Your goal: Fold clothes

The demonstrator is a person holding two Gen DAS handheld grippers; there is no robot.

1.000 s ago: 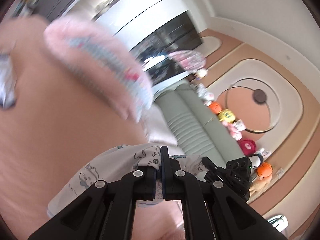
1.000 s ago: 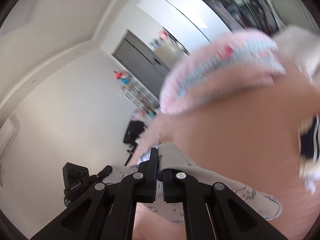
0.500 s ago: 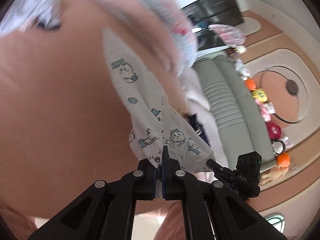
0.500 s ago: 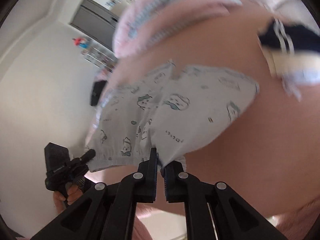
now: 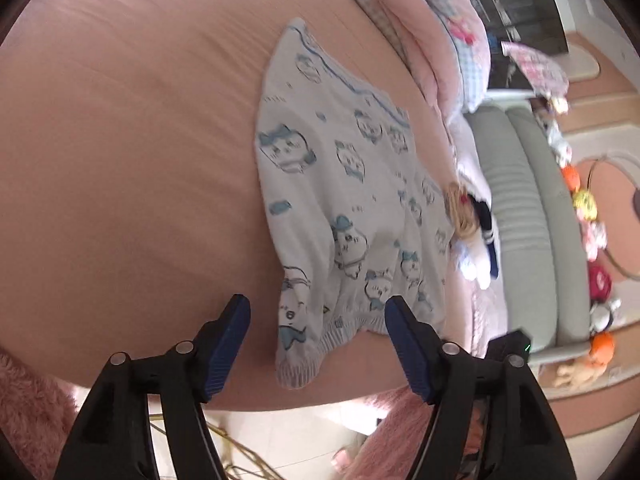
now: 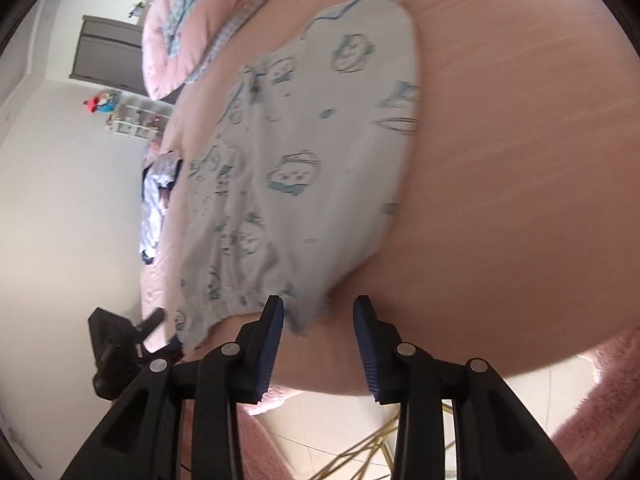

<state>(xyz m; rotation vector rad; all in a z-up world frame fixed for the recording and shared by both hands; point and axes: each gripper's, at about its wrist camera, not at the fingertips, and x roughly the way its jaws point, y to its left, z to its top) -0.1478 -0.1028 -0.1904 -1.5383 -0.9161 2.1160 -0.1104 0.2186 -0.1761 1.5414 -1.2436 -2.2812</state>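
A white garment (image 5: 340, 184) printed with blue cartoon figures lies spread on the pink bed sheet (image 5: 140, 140), its ribbed hem toward me at the bed's near edge. My left gripper (image 5: 316, 306) hovers over that hem; its jaws are opening wide and the hem lies loosely between them, not pressed by the pads. In the right wrist view the same garment (image 6: 304, 152) lies flat on the sheet (image 6: 520, 160). My right gripper (image 6: 318, 304) is opening too, with the hem's corner between the blue pads, free of them.
A rolled pink quilt (image 5: 440, 20) lies across the far side of the bed. Other clothes (image 5: 480, 232) are heaped beside the garment, by a grey-green padded couch (image 5: 520, 200) with plush toys (image 5: 584, 200). A fluffy pink rug (image 5: 28, 420) and tiled floor sit below the bed's edge.
Both grippers came down toward the bed with the garment pinched shut in them, laid it flat on the sheet, then opened their jaws and let go of the hem.
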